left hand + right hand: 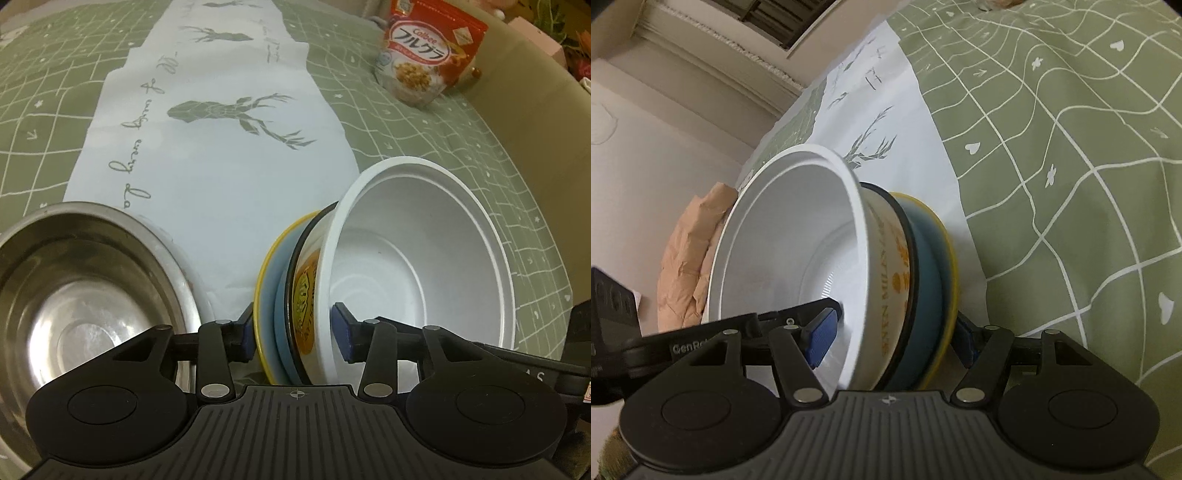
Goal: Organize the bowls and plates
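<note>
A nested stack hangs tilted on its side above the table: a white bowl point(424, 258) inside a cream bowl with orange print point(304, 302), a blue dish point(282, 314) and a yellow-rimmed plate point(264, 291). My left gripper point(293, 332) is shut across the stack's rims, one pad inside the white bowl, one behind the plate. My right gripper point(892, 334) clamps the same stack point(798, 236) from the opposite edge. A steel bowl point(85, 291) sits on the table at the left.
A green grid tablecloth point(461, 140) with a white deer-print runner point(221, 122) covers the table. A red cereal bag point(428, 51) stands at the far right. A wall and crumpled brown paper point(690, 258) show in the right wrist view.
</note>
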Demonstrator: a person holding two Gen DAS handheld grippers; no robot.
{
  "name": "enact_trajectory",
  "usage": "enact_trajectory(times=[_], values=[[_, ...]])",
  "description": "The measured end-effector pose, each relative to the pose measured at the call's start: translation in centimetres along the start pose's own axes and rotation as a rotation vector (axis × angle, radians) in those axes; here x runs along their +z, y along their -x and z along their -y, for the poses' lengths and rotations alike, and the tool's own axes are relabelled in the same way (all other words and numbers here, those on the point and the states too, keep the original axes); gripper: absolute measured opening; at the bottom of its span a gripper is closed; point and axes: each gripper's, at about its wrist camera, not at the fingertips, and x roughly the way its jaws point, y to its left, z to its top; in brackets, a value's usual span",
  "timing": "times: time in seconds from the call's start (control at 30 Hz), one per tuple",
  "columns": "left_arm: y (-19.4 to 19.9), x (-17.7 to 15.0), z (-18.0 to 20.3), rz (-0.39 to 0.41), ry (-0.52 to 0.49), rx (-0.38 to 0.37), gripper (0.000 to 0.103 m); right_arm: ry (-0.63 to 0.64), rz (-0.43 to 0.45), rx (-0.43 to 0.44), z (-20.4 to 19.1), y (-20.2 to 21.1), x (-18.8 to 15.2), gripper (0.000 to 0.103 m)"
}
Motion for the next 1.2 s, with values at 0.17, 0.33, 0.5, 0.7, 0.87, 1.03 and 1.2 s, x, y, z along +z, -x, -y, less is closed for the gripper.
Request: enact_trajectory(times=[0.17, 0.33, 0.5, 0.7, 0.87, 1.03, 1.2], values=[[0.0, 0.1, -0.1, -0.023, -0.003, -0.006, 0.046, 0.021, 0.001, -0.014, -0.4, 0.1, -0.2, 0.067], [0.5, -0.2, -0.4, -0.037, -0.004, -0.026, 0.041, 0.032, -0.015, -0.031, -0.6, -0.3, -0.4, 0.067], [1.9, -0.7, -1.2, -0.004, 0.015, -0.008, 0.038, 0.052, -0.013, -0.044, -1.2, 0.1, -1.0, 0.067], [2.4, -0.9, -1.3, -0.005, 0.035, 0.003, 0.039, 0.048, -0.011, -0.034, -1.2, 0.6, -1.6, 0.067], [1.2, -0.7, -0.7, -0.03, 0.021, 0.017, 0.038, 0.017, -0.029, -0.008, -0.7, 0.7, -1.6, 0.067], [1.0, -0.7, -0.1, -0.036, 0.011, 0.019, 0.041, 0.001, -0.038, -0.011, -0.6, 0.6, -1.4, 0.067], [1.4, -1.0, 0.2, -0.053, 0.003, 0.009, 0.042, -0.058, -0.068, 0.001, -0.1, 0.6, -0.5, 0.067]])
